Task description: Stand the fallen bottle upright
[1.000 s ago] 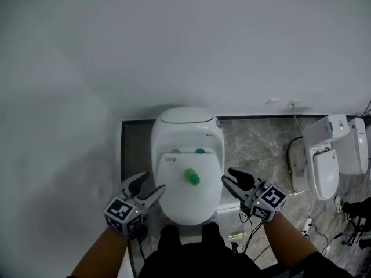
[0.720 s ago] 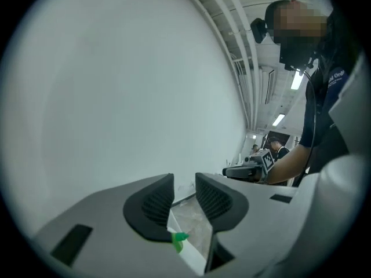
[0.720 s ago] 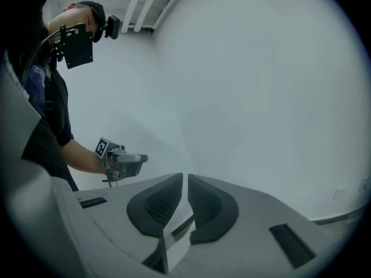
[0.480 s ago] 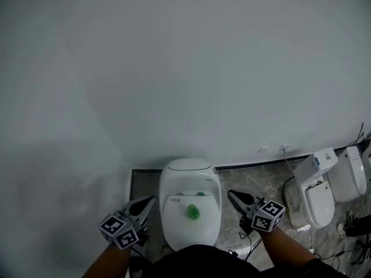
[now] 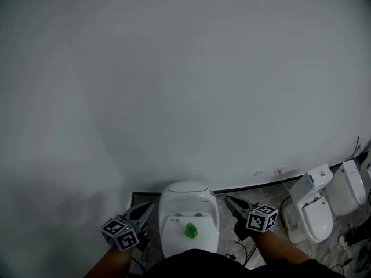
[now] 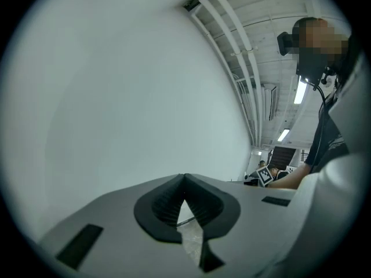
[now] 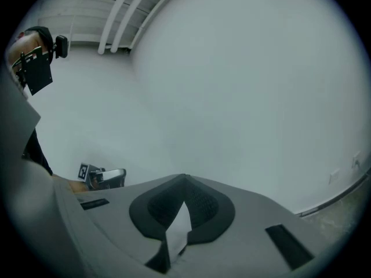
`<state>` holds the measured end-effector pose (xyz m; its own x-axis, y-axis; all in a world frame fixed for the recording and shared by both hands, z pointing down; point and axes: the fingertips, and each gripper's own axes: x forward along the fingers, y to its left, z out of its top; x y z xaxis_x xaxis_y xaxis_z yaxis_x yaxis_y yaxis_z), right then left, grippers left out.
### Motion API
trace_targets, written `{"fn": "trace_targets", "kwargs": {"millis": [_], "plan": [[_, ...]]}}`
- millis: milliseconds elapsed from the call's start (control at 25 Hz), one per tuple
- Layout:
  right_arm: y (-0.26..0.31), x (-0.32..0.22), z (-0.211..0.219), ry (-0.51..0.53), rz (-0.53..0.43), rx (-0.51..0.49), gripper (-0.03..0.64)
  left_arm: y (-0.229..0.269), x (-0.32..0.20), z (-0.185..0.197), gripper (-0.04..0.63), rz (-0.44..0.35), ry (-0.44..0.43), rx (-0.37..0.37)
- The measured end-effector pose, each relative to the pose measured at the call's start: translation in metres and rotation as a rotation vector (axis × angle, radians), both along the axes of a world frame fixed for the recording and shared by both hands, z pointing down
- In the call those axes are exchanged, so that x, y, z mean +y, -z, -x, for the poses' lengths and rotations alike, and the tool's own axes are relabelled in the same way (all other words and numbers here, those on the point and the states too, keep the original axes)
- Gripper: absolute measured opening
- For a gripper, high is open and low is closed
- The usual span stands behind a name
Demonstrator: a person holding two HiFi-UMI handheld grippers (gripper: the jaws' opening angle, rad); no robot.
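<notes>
Approach step, by the look of it: green bottle [image 5: 190,231] on the closed toilet [image 5: 186,197], near centre, too small to tell lying from upright. Left gripper [image 5: 151,205] and right gripper [image 5: 229,201] flanking it, apart from it, fingers clenched on nothing. Next: lower, open one, grasp the bottle.

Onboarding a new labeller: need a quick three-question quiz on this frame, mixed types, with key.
1. True or false: the left gripper holds the green bottle.
2. Multiple choice: the green bottle rests on A) the floor, B) the white toilet between the two grippers, C) a shelf on the wall.
3. Fill in: the fingers of the right gripper are ___ (open/shut).
Key: 1 false; 2 B; 3 shut.
</notes>
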<state>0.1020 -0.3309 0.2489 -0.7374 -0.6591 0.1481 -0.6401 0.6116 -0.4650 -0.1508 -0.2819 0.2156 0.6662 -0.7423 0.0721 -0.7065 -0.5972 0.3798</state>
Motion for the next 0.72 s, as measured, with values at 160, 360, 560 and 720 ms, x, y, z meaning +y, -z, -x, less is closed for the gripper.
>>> {"fn": "trace_targets", "kwargs": {"millis": [160, 360, 560, 720], "plan": [[0.004, -0.006, -0.007, -0.002, -0.005, 0.008, 0.012, 0.003, -0.006, -0.004, 0.006, 0.0, -0.002, -0.006], [-0.001, 0.002, -0.006, -0.005, 0.004, 0.024, 0.012, -0.001, 0.003, -0.001, 0.006, 0.007, -0.008, -0.006], [-0.008, 0.01, 0.003, 0.022, 0.003, 0.045, 0.012, -0.009, 0.009, 0.001, 0.006, 0.015, -0.014, -0.008], [-0.005, 0.008, 0.008, 0.033, 0.002, 0.052, 0.012, -0.006, 0.008, 0.001, 0.006, 0.017, -0.02, -0.014]]}}
